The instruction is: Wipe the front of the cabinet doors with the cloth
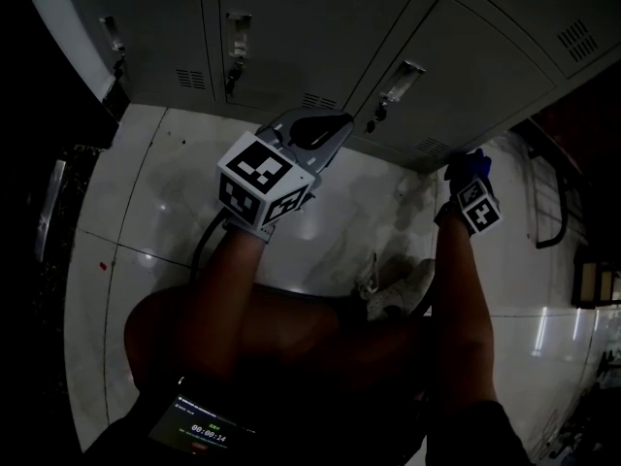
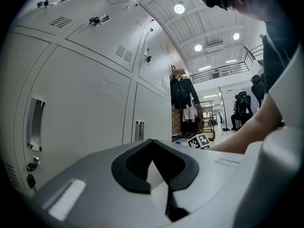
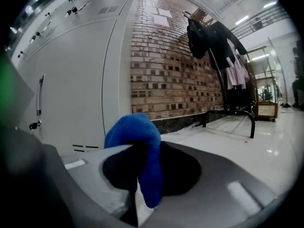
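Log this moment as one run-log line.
left gripper: shut, empty | right gripper: shut on blue fuzzy cloth | grey metal cabinet doors: cloth contact unclear

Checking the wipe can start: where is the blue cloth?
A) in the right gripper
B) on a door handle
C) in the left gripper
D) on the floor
A: the right gripper is clamped on the blue cloth; the left gripper is shut with nothing in it.

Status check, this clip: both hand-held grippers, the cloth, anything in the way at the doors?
Left hand-held gripper shut, empty. Right hand-held gripper shut on blue cloth, low beside cabinet doors; contact unclear. On the doors, handles and keys stick out.
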The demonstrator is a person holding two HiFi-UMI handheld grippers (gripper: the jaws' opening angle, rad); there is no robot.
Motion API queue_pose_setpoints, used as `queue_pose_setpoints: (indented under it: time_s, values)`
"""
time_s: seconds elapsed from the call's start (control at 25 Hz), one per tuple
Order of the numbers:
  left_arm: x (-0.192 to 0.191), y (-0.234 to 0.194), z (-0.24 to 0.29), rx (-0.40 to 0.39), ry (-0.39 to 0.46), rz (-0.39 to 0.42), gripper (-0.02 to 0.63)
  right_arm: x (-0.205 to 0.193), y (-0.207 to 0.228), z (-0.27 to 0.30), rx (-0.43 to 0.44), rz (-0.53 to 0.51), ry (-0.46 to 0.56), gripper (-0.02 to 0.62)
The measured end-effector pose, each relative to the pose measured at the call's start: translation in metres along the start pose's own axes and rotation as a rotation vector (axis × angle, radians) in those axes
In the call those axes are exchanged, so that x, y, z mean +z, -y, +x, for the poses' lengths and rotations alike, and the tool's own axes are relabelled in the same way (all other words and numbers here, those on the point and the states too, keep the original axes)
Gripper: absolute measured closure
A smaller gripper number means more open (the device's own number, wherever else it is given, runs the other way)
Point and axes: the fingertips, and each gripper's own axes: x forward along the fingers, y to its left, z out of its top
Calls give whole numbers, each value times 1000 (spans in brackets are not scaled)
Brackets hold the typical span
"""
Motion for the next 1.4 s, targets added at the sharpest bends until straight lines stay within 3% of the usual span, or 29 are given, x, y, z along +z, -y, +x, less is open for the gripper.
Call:
queue_pose_setpoints:
  time_s: [0.16,0.48,0.88,1.2,1.4]
  values:
    - [2,0,-2,2,3,3,606,32,-31,-19,101,-72,45,518]
    - [5,1,-4,-3,-3,10,606,85,-142,-101,473,-175,128,518]
    - [-1,9,-1,-23,-40,41,605,53,-242,-187,883,-243,118,518]
    - [-14,17,2,-33,-78,65,606,32,-265,-201,1055,-213,89,518]
    - [-15,16,0,-27,-77,66,606,31,-274,-215,1117,-269,116,518]
